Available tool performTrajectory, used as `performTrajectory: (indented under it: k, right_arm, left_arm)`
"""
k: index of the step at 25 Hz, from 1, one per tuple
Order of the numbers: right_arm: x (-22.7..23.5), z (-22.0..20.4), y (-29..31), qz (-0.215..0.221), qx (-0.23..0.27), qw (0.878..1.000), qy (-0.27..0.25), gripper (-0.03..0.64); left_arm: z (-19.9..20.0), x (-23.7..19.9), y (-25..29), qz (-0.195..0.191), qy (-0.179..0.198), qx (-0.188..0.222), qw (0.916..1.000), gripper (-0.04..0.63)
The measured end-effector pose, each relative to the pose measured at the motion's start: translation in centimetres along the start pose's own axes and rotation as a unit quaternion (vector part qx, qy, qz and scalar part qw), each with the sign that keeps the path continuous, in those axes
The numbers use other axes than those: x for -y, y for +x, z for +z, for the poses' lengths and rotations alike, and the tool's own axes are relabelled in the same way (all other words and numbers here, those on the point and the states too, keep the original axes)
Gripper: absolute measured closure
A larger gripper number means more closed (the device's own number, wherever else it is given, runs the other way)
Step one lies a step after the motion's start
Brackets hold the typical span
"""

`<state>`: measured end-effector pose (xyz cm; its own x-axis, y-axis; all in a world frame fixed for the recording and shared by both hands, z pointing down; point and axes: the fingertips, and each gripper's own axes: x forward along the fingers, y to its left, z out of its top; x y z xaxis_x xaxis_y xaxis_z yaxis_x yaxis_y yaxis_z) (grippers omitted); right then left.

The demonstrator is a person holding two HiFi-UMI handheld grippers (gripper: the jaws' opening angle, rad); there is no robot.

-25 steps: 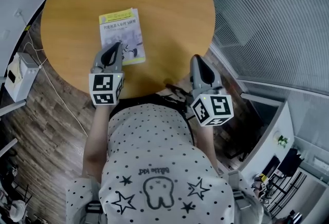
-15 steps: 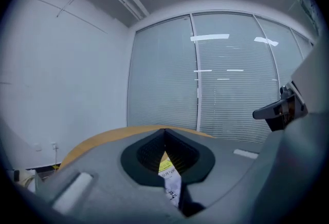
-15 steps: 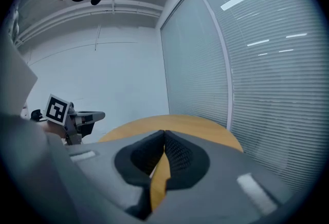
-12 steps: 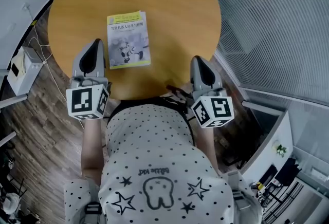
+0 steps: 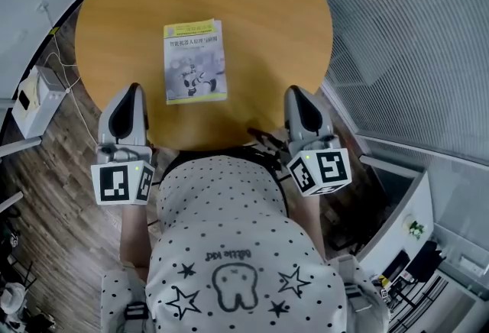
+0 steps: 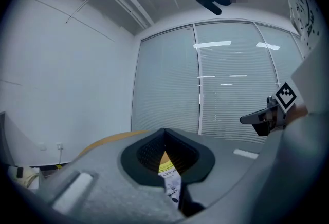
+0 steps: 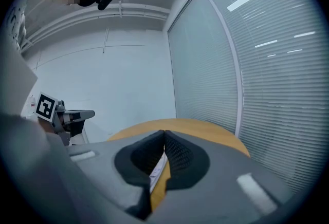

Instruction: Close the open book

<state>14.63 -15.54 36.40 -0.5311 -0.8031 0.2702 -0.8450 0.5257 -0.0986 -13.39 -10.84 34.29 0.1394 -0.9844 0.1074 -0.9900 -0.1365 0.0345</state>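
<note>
Left gripper [image 5: 131,89], right gripper [image 5: 297,92]: both pressed together, empty, near the paperback book [image 5: 195,60].
Book lies shut; likely light, bendy, glossy, so pinch its cover edge.

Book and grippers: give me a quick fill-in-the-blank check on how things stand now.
The book lies ____ on the table, cover up.
The left gripper and the right gripper both have their jaws ____, holding nothing.
The table's top is ____ in shape.
Missing words: closed; shut; round.
</note>
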Motion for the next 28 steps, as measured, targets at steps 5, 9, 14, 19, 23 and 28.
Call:
performTrajectory:
  k: [5,9,14,19,23,28]
  right_arm:
    - [-0.4,0.4,-0.1,0.008,0.003,1.0,-0.008,0.612]
    - [-0.6,0.4,-0.3,0.013,0.002,1.0,-0.017,0.612]
    - [-0.2,0.3,-0.8,-0.001,0.0,1.0,-0.024,0.612]
    - [0.3,0.3,-1.3,-0.017,0.0,1.0,-0.026,0.614]
    - [0.6,0.2,-1.5,-0.02,-0.002,0.999,-0.026,0.612]
    - [0.7,0.1,-1.6,-0.024,-0.003,0.999,-0.027,0.612]
  left_arm:
    - [-0.2,0.4,-1.4,-0.002,-0.006,-0.001,1.0,0.586]
    - [-0.2,1.0,-2.1,-0.006,-0.012,0.0,0.9999,0.586]
    - [-0.9,1.4,-2.3,-0.009,-0.029,-0.011,0.9995,0.586]
    - [-1.2,1.9,-2.1,-0.016,-0.039,-0.015,0.999,0.586]
    - [-0.9,1.9,-1.8,-0.021,-0.04,-0.01,0.9989,0.586]
    - [-0.9,1.9,-1.5,-0.022,-0.037,-0.009,0.999,0.586]
